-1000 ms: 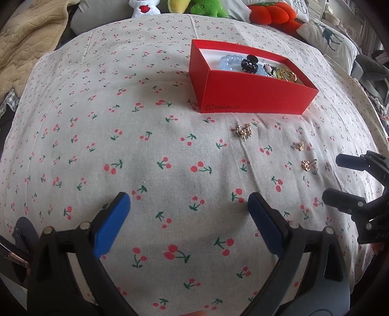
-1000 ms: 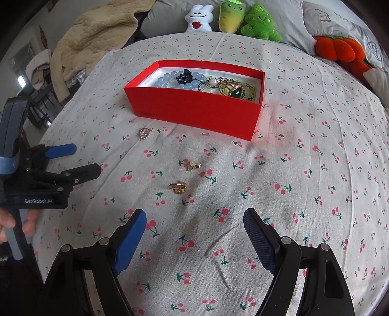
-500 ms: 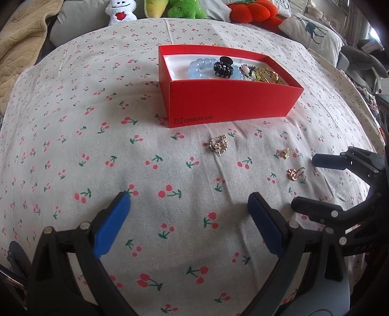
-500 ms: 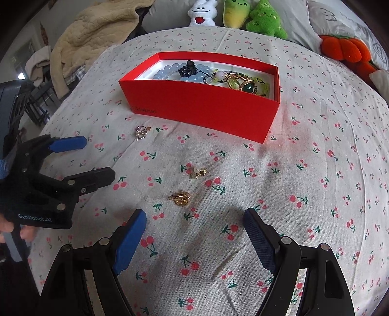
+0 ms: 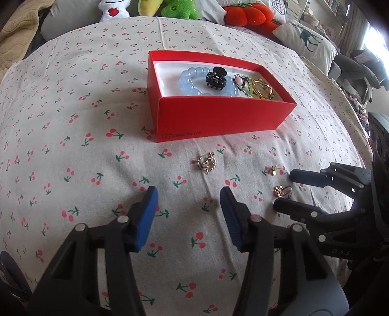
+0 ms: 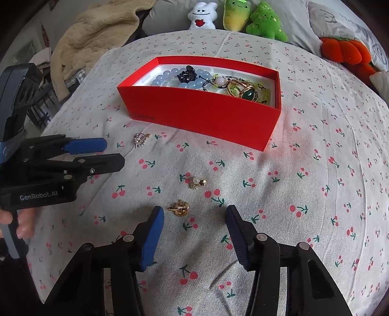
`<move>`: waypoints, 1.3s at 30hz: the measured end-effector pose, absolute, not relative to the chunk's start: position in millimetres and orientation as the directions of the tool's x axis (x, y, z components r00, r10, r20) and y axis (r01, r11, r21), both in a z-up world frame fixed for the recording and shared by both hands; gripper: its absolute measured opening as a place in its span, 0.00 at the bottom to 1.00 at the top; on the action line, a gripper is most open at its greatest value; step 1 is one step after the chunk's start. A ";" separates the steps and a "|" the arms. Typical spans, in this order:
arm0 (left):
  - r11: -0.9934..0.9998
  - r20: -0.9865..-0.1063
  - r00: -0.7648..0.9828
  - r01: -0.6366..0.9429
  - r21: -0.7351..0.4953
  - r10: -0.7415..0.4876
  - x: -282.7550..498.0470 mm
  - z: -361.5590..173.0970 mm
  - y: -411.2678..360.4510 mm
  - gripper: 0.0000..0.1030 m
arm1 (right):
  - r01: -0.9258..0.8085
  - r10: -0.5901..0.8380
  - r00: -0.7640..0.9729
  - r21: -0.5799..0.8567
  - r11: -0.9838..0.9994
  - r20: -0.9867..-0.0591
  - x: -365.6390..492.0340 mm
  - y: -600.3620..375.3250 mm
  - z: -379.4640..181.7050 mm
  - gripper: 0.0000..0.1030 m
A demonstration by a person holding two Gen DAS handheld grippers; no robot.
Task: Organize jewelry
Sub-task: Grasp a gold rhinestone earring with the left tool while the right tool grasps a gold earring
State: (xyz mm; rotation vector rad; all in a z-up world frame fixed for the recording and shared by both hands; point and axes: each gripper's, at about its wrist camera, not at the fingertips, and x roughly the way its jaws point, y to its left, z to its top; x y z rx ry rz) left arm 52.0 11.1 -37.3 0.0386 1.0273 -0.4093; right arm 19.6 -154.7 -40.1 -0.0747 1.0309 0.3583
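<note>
A red box [image 5: 218, 116] [image 6: 199, 114] on the cherry-print cloth holds a blue bead bracelet [image 5: 189, 81], a black hair claw [image 5: 216, 77] and gold pieces. Three small gold pieces lie in front of it: a rhinestone earring [image 5: 206, 163] [image 6: 140, 139], a pearl stud [image 5: 273, 169] [image 6: 197, 182] and a gold earring [image 5: 282, 190] [image 6: 178, 208]. My left gripper [image 5: 188, 204] is open and empty, just short of the rhinestone earring. My right gripper [image 6: 194, 218] is open and empty, with the gold earring just ahead between its fingertips.
Plush toys [image 6: 243, 17] and an orange plush [image 6: 345, 52] line the far edge. A beige blanket [image 6: 97, 36] lies at the far left. Pillows [image 5: 304, 39] sit at the far right. Each gripper shows beside the other [image 5: 321, 194] [image 6: 63, 165].
Both grippers have moved forward toward the box and the loose pieces. Both sets of jaws have narrowed but stay open. The gold earring now lies between the right fingertips.
</note>
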 end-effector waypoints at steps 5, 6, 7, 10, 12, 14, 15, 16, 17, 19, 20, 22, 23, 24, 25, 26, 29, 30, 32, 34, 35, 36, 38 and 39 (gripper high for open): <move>0.917 -0.838 0.441 0.364 -0.162 -0.323 54.5 -37.3 7.0 0.39 | -0.350 0.268 0.459 0.105 0.931 -0.847 19.4 -149.5 -39.9 0.34; 0.917 -0.837 0.441 0.365 -0.162 -0.323 55.0 -37.5 6.4 0.38 | -0.355 0.271 0.457 0.105 0.929 -0.847 19.8 -148.4 -40.1 0.32; 0.916 -0.837 0.441 0.366 -0.162 -0.324 55.5 -37.6 6.2 0.37 | -0.360 0.272 0.457 0.104 0.927 -0.847 19.9 -147.5 -40.1 0.26; 0.915 -0.836 0.441 0.370 -0.161 -0.325 57.1 -37.7 5.0 0.33 | -0.371 0.282 0.448 0.111 0.922 -0.848 22.4 -147.0 -40.0 0.16; 0.913 -0.836 0.441 0.374 -0.160 -0.327 58.3 -37.9 3.1 0.32 | -0.370 0.289 0.445 0.120 0.921 -0.847 22.9 -148.4 -39.5 0.16; 0.912 -0.835 0.444 0.381 -0.154 -0.327 59.1 -38.3 0.8 0.32 | -0.373 0.290 0.446 0.119 0.920 -0.847 21.9 -148.7 -38.8 0.16; 0.911 -0.834 0.448 0.384 -0.147 -0.324 59.6 -38.4 -0.8 0.32 | -0.373 0.290 0.445 0.119 0.920 -0.847 21.4 -149.3 -38.4 0.16; 0.911 -0.833 0.451 0.386 -0.141 -0.321 60.1 -38.5 -2.7 0.32 | -0.371 0.292 0.444 0.123 0.920 -0.847 21.1 -150.0 -37.9 0.16; 0.911 -0.833 0.453 0.388 -0.137 -0.318 60.7 -38.8 -4.4 0.32 | -0.368 0.296 0.443 0.129 0.921 -0.846 20.7 -151.2 -37.1 0.16; 0.911 -0.833 0.456 0.392 -0.128 -0.313 62.4 -39.0 -7.1 0.32 | -0.366 0.300 0.442 0.136 0.921 -0.845 19.8 -152.7 -36.0 0.16; 0.911 -0.833 0.458 0.393 -0.125 -0.312 63.3 -39.0 -7.8 0.32 | -0.366 0.301 0.442 0.136 0.920 -0.845 19.8 -153.3 -35.9 0.16; 0.911 -0.833 0.459 0.393 -0.123 -0.310 65.4 -39.1 -9.6 0.32 | -0.363 0.302 0.442 0.139 0.921 -0.845 19.7 -154.2 -36.0 0.16; 0.911 -0.833 0.459 0.394 -0.121 -0.309 66.3 -39.3 -10.5 0.32 | -0.361 0.304 0.440 0.143 0.921 -0.845 19.7 -154.8 -36.3 0.16; 0.911 -0.833 0.459 0.396 -0.118 -0.308 67.2 -39.5 -11.4 0.32 | -0.360 0.307 0.438 0.148 0.921 -0.845 19.8 -155.3 -36.2 0.16; 0.910 -0.834 0.460 0.399 -0.113 -0.305 67.9 -40.0 -12.7 0.32 | -0.360 0.308 0.438 0.149 0.921 -0.845 19.9 -155.6 -35.9 0.16; 0.910 -0.835 0.461 0.401 -0.106 -0.300 68.4 -40.4 -14.0 0.32 | -0.360 0.308 0.439 0.148 0.921 -0.844 19.6 -155.9 -35.7 0.16; 0.909 -0.836 0.467 0.408 -0.086 -0.289 68.6 -40.5 -17.8 0.32 | -0.358 0.310 0.439 0.152 0.921 -0.843 20.3 -156.8 -34.1 0.16; 0.908 -0.836 0.468 0.412 -0.080 -0.286 68.8 -40.5 -19.4 0.32 | -0.356 0.311 0.440 0.154 0.922 -0.842 21.2 -157.7 -33.5 0.16; 0.906 -0.837 0.472 0.419 -0.063 -0.276 68.7 -40.8 -22.5 0.30 | -0.354 0.311 0.443 0.155 0.922 -0.841 22.8 -159.6 -32.9 0.16; 0.906 -0.838 0.474 0.421 -0.052 -0.269 69.1 -40.9 -24.8 0.26 | -0.351 0.310 0.443 0.155 0.923 -0.841 24.0 -161.0 -33.2 0.16; 0.906 -0.839 0.473 0.421 -0.051 -0.267 69.4 -40.9 -25.4 0.26 | -0.348 0.309 0.444 0.155 0.924 -0.841 24.3 -161.7 -33.4 0.16; 0.906 -0.839 0.473 0.420 -0.052 -0.267 69.6 -40.8 -25.6 0.25 | -0.346 0.308 0.444 0.156 0.925 -0.841 24.5 -162.2 -33.4 0.16; 0.906 -0.839 0.473 0.421 -0.051 -0.268 69.6 -40.6 -26.4 0.23 | -0.343 0.308 0.445 0.158 0.926 -0.841 24.2 -162.7 -33.1 0.16; 0.905 -0.840 0.473 0.423 -0.050 -0.267 69.5 -40.5 -26.6 0.22 | -0.342 0.307 0.446 0.158 0.927 -0.841 24.0 -162.8 -32.9 0.16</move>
